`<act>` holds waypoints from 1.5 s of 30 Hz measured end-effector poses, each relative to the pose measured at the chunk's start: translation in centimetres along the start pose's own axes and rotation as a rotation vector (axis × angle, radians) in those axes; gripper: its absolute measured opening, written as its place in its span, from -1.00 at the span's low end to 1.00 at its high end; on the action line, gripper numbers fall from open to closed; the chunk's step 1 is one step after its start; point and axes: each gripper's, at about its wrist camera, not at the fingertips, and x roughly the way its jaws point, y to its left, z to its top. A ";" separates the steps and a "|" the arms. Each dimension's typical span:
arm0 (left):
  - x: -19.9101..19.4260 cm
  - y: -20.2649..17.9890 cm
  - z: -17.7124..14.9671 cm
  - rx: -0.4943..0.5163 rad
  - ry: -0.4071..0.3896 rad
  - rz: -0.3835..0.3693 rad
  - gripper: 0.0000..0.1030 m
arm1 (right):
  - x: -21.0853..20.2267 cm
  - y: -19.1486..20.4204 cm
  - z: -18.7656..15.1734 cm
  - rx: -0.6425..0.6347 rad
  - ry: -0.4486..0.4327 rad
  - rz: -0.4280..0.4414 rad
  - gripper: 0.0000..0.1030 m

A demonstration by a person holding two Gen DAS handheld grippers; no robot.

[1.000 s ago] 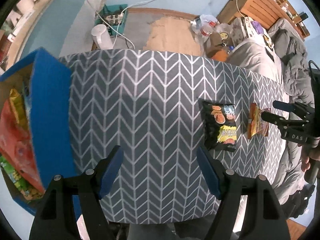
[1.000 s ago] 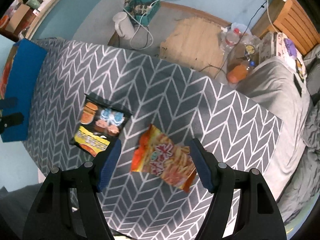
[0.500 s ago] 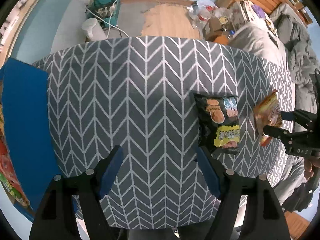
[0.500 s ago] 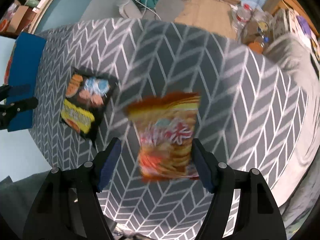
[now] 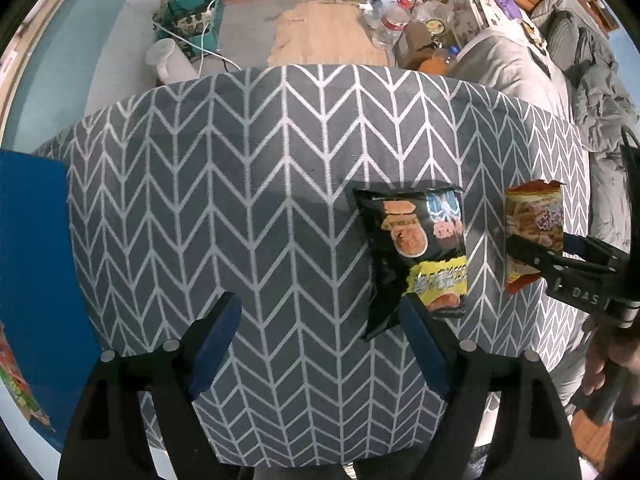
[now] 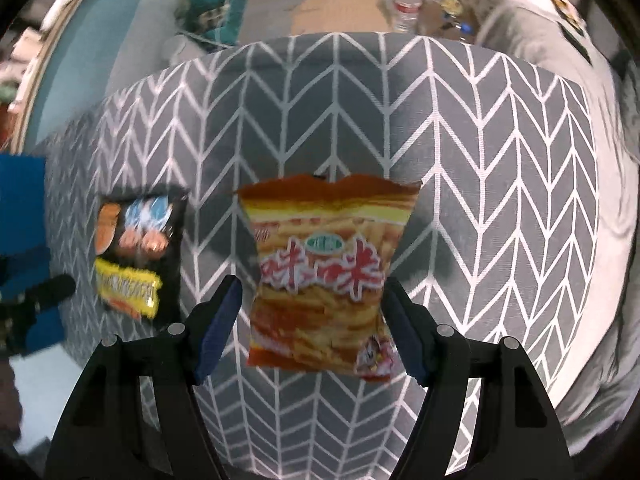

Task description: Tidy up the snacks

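A black snack bag (image 5: 416, 248) lies flat on the grey chevron tablecloth (image 5: 240, 200), just ahead of the right fingertip of my left gripper (image 5: 318, 304). The left jaws are opening, with only cloth between them. An orange snack bag (image 6: 320, 276) lies on the cloth beside the black one (image 6: 136, 252). My right gripper (image 6: 312, 286) points down over the orange bag with a blue pad on each side of it; the pads stand at its edges without squeezing it. A blue box (image 5: 32, 260) holding snack packets sits at the table's left end.
A person's hand (image 5: 608, 360) holds the right gripper's handle at the right edge. Beyond the table's far edge the floor carries a white kettle (image 5: 168, 60), a teal basket with a power strip (image 5: 192, 20) and bottles (image 5: 390, 24). A grey bed (image 5: 512, 68) lies to the right.
Both grippers have sunk toward the table. The left one shifted right toward the black bag and its jaws widened. The right one rolled, so the orange bag now sits squarely between its fingers.
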 end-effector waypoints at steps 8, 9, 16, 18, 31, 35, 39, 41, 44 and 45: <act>1.9 -2.1 1.1 -0.030 0.048 -0.046 0.61 | 0.4 2.9 0.4 -0.024 -0.038 -0.121 -0.04; 2.1 -2.3 1.1 -0.039 0.052 -0.054 0.61 | 0.3 3.1 0.2 -0.029 -0.043 -0.122 -0.14; 3.2 -4.4 1.7 -0.087 0.051 -0.046 0.70 | -0.4 2.3 -2.7 -0.009 -0.075 -0.106 -0.22; 3.5 -5.3 2.0 -0.082 0.050 -0.040 0.70 | -0.6 1.7 -3.4 0.010 -0.077 -0.094 -0.22; 7.6 -9.5 3.8 -0.027 0.065 0.060 0.76 | -2.7 -0.8 -5.7 0.101 -0.085 -0.022 -0.22; 7.0 -10.9 2.2 0.011 0.027 0.096 0.42 | -3.2 -0.1 -6.4 0.073 -0.079 -0.043 -0.22; 6.4 -11.1 1.5 0.042 0.013 0.085 0.29 | -3.5 1.2 -7.7 0.062 -0.072 -0.054 -0.22; 6.2 -10.8 1.2 0.044 0.017 0.086 0.28 | -3.6 1.6 -7.8 0.056 -0.073 -0.053 -0.22; 6.3 -9.8 0.7 0.048 0.021 0.079 0.28 | -3.9 2.5 -7.7 0.048 -0.077 -0.050 -0.22; 6.1 -9.5 0.4 0.051 0.020 0.079 0.28 | -4.2 2.9 -7.6 0.043 -0.080 -0.052 -0.22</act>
